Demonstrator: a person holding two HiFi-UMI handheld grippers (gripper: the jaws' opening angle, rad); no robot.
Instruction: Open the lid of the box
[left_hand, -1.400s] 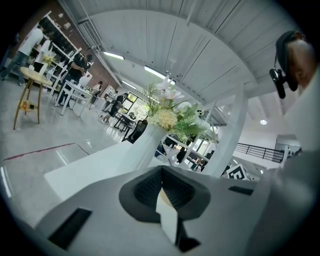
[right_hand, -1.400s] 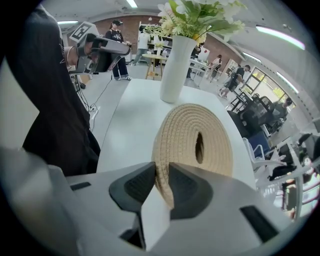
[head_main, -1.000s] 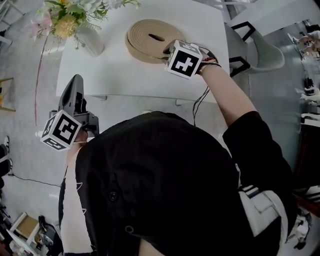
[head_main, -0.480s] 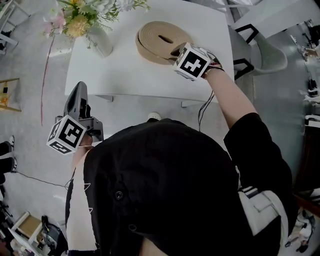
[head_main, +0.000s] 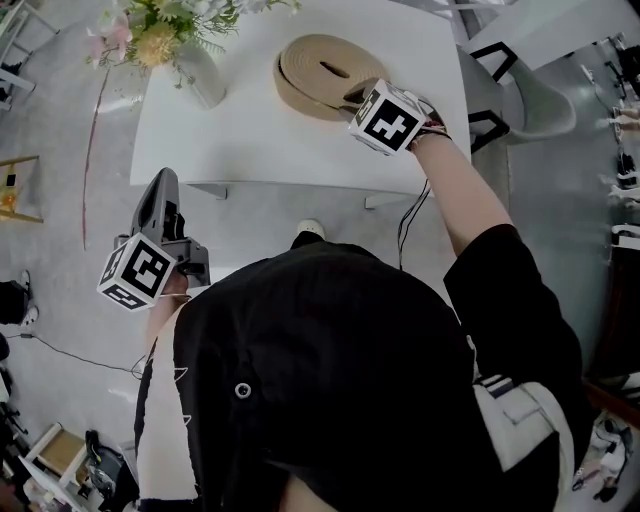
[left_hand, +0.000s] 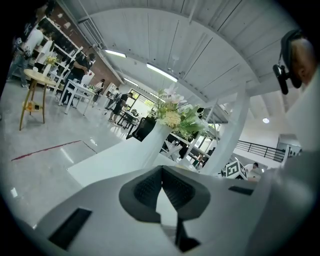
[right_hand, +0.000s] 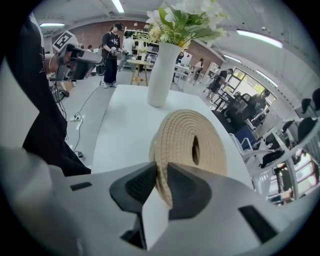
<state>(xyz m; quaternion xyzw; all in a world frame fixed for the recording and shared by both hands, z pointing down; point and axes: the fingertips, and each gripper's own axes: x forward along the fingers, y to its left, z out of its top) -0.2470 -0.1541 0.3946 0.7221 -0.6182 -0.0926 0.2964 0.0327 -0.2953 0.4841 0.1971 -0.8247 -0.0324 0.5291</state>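
A round woven tan box with a slotted lid lies on the white table. My right gripper is at the box's near right rim. In the right gripper view its jaws are closing on the lid's rim, with both pads against the weave. My left gripper hangs off the table's left front corner, over the floor. In the left gripper view its pads meet at the tips with nothing between them.
A white vase of flowers stands at the table's far left, also in the right gripper view. A pale chair stands to the right of the table. People and furniture stand far off.
My right gripper has stayed at the box's near rim while the head view shifted a little. The left gripper hangs in the same place beside the table.
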